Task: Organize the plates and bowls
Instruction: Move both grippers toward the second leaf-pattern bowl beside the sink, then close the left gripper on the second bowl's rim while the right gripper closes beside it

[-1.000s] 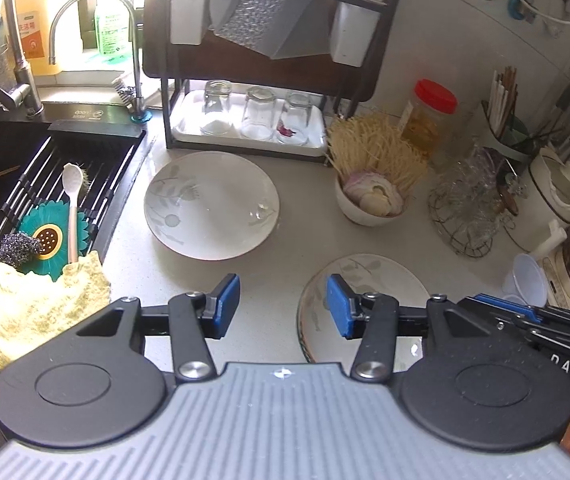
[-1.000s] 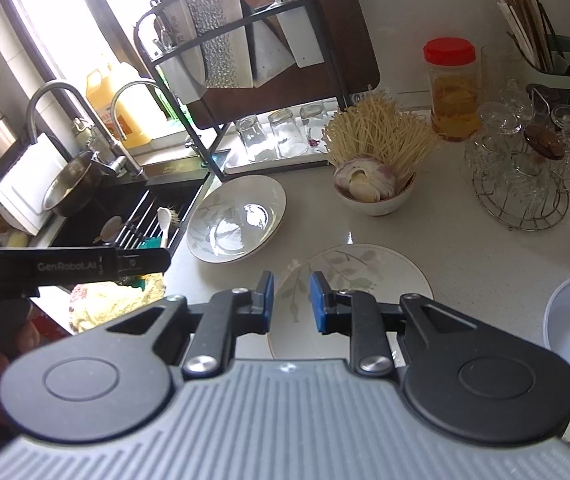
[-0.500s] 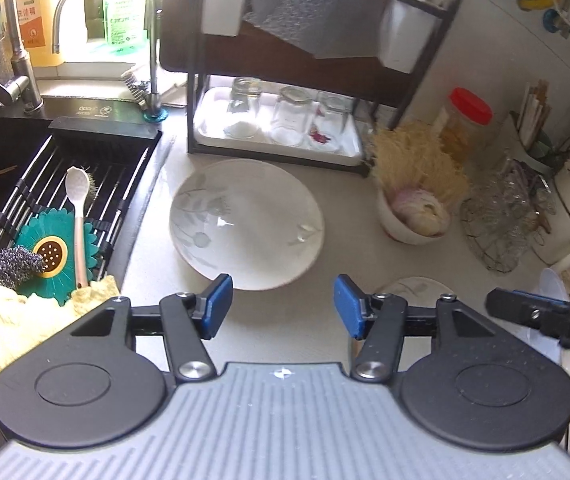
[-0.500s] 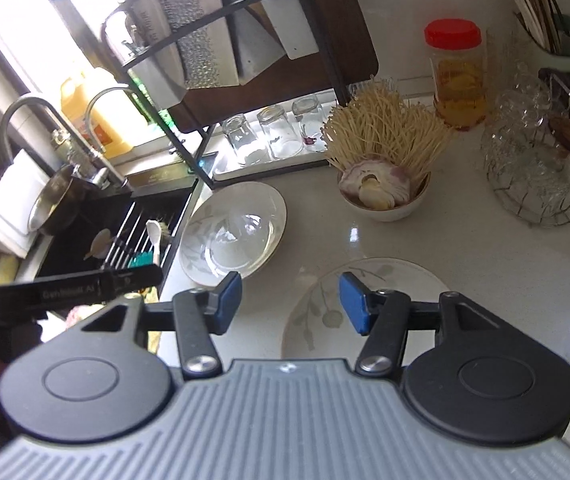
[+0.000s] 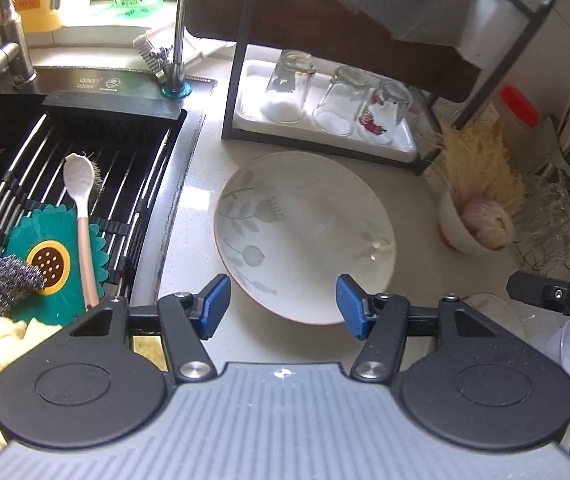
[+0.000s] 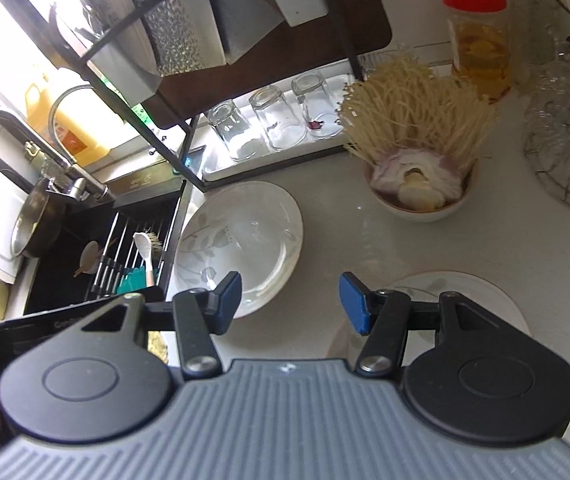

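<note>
Leaf-patterned plate (image 5: 305,236) now closer, between left hand-held gripper (image 5: 283,306) pads.

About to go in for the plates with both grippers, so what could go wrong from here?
1. The white leaf-patterned deep plate lies close to the sink edge; a push from the open left gripper could slide it that way.
2. The upturned clear glasses on the rack tray stand just behind it; overreaching may knock them.
3. The flat leaf-patterned plate sits mostly hidden under the open right gripper, so its rim may be misjudged.

Three upturned glasses (image 5: 335,100) on rack tray; red-lidded jar (image 6: 477,36); spoon (image 5: 81,216) over sink.
</note>
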Available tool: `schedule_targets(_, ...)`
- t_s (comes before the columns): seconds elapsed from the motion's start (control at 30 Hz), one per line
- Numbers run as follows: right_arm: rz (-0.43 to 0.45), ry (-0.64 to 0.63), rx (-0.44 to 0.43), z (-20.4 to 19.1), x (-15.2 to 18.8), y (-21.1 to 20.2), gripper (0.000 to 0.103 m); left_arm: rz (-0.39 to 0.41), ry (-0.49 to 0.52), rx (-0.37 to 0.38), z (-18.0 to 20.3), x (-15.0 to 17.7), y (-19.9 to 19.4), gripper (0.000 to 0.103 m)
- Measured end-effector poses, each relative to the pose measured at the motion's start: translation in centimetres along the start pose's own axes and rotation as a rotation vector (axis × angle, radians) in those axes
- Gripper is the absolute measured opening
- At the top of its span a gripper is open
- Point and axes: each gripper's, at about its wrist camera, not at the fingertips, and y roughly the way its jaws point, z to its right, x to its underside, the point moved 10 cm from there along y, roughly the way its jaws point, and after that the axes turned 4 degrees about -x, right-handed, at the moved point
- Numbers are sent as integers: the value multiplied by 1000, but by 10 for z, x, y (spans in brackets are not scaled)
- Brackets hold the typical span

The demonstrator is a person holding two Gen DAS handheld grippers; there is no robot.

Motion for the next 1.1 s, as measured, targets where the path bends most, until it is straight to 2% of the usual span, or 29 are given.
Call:
schedule_targets(0.47, -78, 44, 62, -12, -11, 77, 57, -81, 32, 26, -48, -31, 71, 64)
schedule_targets(0.8, -112, 74, 115, -5, -11, 119, 56, -98, 44, 77, -56, -43, 99, 63)
schedule_targets(0.93, -113, 89, 133, 3, -6, 125, 56, -97, 83, 101, -54, -44, 105, 53)
schedule_targets(1.1, -115, 90, 135, 4, -4, 130, 56, -104, 86, 134, -53, -45, 110, 45)
